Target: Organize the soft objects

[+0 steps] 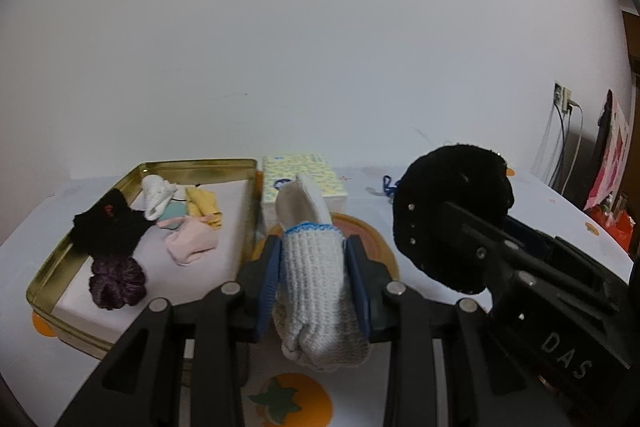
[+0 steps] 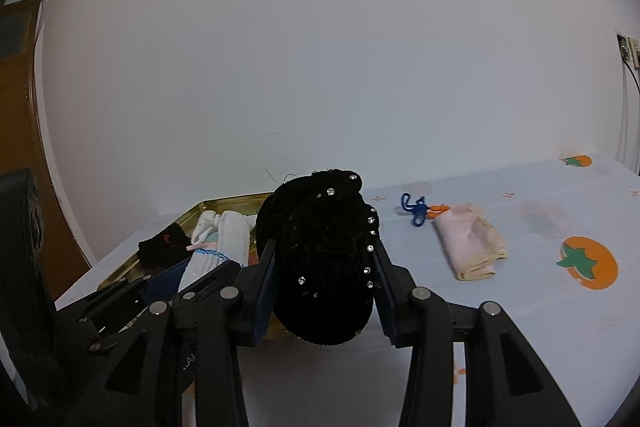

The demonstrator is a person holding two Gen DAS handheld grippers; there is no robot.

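Left gripper, low centre of frame, pinching white knit glove between blue pads. Right gripper, low centre, clamped on black studded scrunchie. Beyond, at left: gold tray holding soft items; at right, pink cloth on tablecloth.

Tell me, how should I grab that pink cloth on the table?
Pinch the pink cloth at its thick folded near end, coming from above. It lies flat and folded on the table, so that end gives the fingers several layers to pinch.
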